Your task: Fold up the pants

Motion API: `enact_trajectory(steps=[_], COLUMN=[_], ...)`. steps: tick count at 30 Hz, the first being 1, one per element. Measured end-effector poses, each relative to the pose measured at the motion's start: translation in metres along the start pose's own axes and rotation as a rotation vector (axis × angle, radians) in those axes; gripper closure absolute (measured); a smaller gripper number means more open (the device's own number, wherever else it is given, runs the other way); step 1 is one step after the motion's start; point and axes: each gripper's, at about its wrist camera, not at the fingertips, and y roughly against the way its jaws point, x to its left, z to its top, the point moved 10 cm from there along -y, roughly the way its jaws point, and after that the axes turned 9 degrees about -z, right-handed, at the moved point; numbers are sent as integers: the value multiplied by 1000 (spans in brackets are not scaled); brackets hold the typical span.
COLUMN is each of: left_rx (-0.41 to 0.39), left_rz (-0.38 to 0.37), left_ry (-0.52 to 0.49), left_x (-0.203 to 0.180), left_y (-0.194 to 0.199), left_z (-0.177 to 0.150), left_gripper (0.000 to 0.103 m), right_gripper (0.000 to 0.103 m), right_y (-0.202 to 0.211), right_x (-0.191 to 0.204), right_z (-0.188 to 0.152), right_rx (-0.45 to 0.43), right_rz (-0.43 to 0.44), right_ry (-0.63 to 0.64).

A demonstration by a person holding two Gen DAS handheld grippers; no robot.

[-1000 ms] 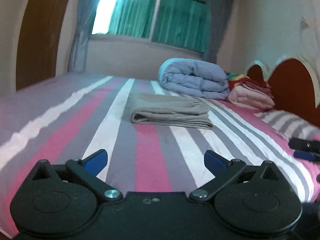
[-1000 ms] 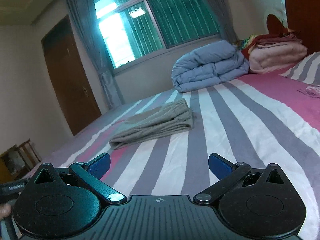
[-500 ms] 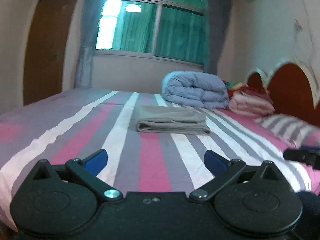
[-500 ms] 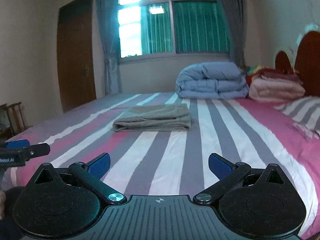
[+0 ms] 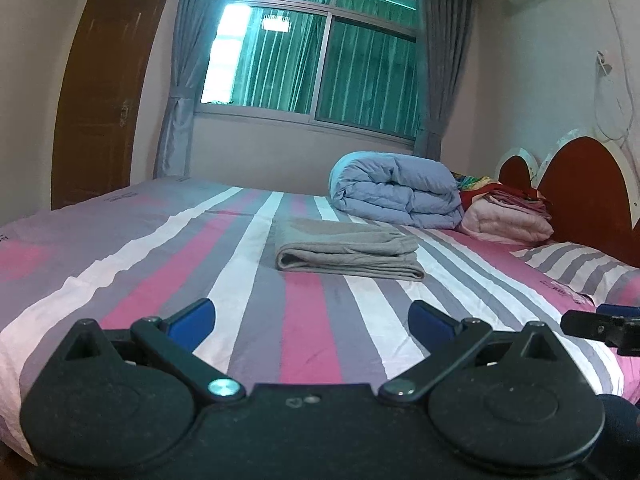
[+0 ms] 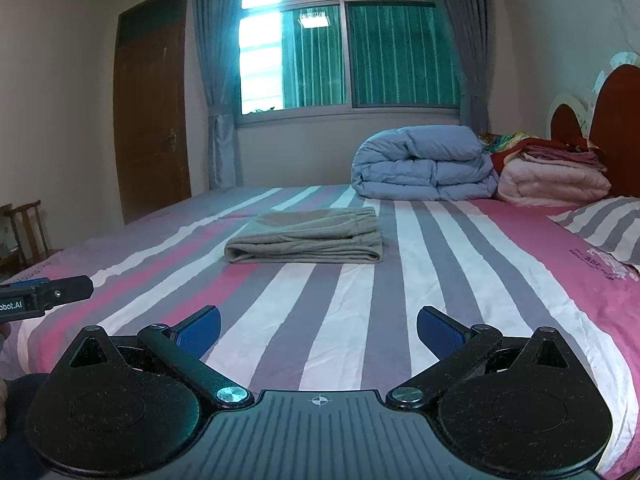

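Note:
The grey pants [image 5: 347, 250] [image 6: 310, 238] lie folded in a flat stack in the middle of the striped bed [image 5: 160, 264] [image 6: 460, 280]. My left gripper [image 5: 312, 320] hangs open near the bed's front edge, well short of the pants, with nothing between its blue pads. My right gripper [image 6: 319, 330] is open too and empty, equally far back from the pants. The left wrist view catches the right gripper [image 5: 600, 322] at its right edge. In the right wrist view the left gripper [image 6: 44, 294] shows at the left edge.
A rolled blue duvet [image 5: 396, 190] [image 6: 424, 164] and a stack of pink and red blankets [image 5: 504, 216] [image 6: 552, 172] lie at the far side by the headboard [image 5: 580, 196]. A striped pillow [image 5: 576, 264] lies at the right. A wooden chair [image 6: 26, 228] stands left of the bed.
Both grippers have drawn back from the bed and levelled out, so the pants look farther away and more of the room shows. Both stay open.

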Motion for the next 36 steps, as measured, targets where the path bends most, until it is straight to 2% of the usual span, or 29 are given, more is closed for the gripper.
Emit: enact_trajectory(steps=[36], left_rx=[-2], left_rz=[-14], left_ry=[-33], left_x=[-5], left_y=[0], left_z=[1], left_gripper=[6], right_gripper=[0], right_y=[3], right_x=[-7], right_z=[3], right_rx=[-7], right_rz=[2], right_ry=[-38])
